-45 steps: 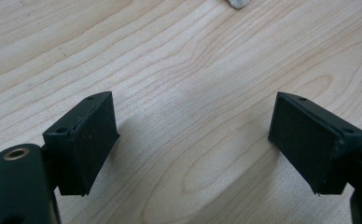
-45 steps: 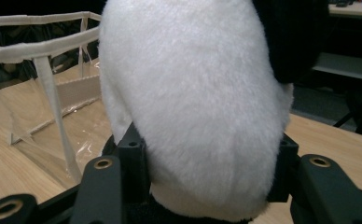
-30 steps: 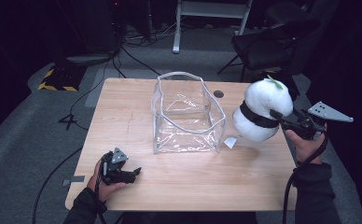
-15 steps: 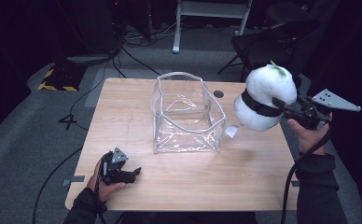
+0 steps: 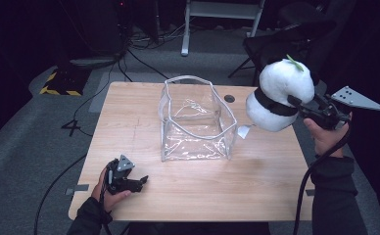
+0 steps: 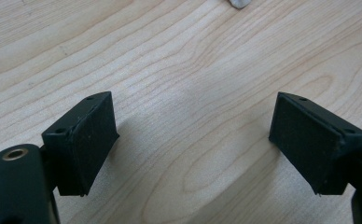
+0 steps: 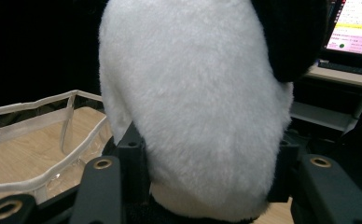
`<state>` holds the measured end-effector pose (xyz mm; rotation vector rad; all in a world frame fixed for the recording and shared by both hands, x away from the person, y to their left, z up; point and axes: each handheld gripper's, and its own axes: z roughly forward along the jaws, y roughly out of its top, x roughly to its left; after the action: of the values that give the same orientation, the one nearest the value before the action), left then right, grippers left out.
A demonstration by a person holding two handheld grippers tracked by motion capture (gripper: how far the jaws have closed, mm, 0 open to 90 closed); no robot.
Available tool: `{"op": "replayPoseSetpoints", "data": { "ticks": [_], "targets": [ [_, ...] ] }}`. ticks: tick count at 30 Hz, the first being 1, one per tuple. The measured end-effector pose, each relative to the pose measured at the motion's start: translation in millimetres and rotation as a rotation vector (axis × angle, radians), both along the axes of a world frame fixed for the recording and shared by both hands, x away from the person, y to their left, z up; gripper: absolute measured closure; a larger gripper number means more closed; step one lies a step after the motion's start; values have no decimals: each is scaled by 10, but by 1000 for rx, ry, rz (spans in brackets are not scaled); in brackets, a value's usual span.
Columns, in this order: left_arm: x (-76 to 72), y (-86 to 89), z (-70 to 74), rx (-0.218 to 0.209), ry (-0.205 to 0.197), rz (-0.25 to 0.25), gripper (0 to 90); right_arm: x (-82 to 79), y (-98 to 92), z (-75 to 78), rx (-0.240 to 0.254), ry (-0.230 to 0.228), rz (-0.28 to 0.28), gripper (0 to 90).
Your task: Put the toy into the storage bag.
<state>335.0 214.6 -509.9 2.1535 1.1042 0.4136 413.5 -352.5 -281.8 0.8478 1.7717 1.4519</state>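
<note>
Plush toy: one round, fluffy white-and-black stuffed panda (image 5: 281, 95) with a small green sprig on top, held in the air above the right edge of the worktop, just right of the bag.
Right gripper (image 5: 296, 102): black fingers (image 7: 132, 163) clamped on the panda's soft body, one at each side; a grey three-cornered plate on top.
Bag: one clear, soft plastic tote with white-trimmed rim (image 5: 188, 78), standing open mid-worktop, glossy and creased.
Left gripper (image 5: 141, 181): resting on the near left corner, its flat matte pads (image 6: 93, 140) wide apart with bare wood between them.
Worktop: one pale wood-grain rectangular top (image 5: 129, 117).
Right gripper view: dense nap of the fur and a lit screen (image 7: 356, 25) behind.
Left gripper view: fine wood grain.
</note>
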Motion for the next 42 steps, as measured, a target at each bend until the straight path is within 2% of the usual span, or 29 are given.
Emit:
{"op": "replayPoseSetpoints", "data": {
  "ticks": [7,12,25,34,42],
  "targets": [
    [0,0,0,1,0,0,149,-27,78,154,-8,-30,7,477],
    [0,0,0,0,0,0,150,-24,163,208,-8,-34,9,478],
    [0,1,2,2,2,0,150,-35,296,410,18,-65,34,477],
    [0,1,2,2,2,0,149,-92,511,570,13,-97,71,477],
    [0,1,2,2,2,-1,149,-75,715,593,17,-100,109,476]
  ]
}}
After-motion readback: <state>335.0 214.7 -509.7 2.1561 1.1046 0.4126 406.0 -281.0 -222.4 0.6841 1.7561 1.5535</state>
